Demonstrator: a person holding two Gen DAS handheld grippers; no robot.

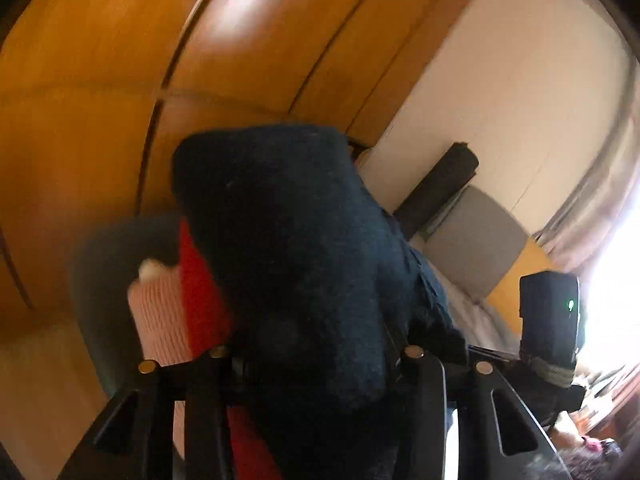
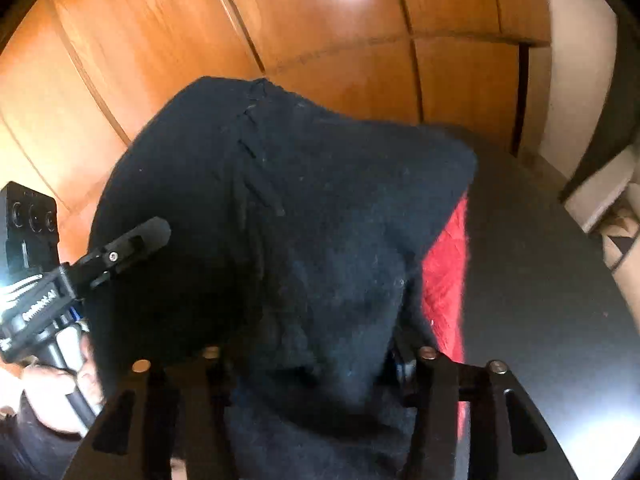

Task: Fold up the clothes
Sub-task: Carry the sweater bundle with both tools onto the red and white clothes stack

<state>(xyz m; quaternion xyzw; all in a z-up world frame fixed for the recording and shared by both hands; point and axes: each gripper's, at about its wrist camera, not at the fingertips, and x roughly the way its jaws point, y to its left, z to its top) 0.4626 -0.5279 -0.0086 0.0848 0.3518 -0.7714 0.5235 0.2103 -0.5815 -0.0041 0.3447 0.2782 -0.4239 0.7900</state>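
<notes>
Your left tongs [image 1: 316, 354] have a thick dark navy knitted garment [image 1: 288, 240] bunched between their fingers, and the cloth hides the tips, so you cannot tell from the pictures whether the pads press on it. The same holds for your right tongs [image 2: 316, 356]: the garment [image 2: 280, 220] drapes over and between the fingers and covers the pads. It hangs lifted in front of both cameras, above a round dark worktop [image 2: 540, 280]. Under it on that worktop lies a red knitted cloth [image 2: 444, 264], and in the left view a pink ribbed knitted piece [image 1: 160, 316] sits just beside the red one. Glossy orange-brown wooden wardrobe doors [image 2: 320, 32] fill the background.
</notes>
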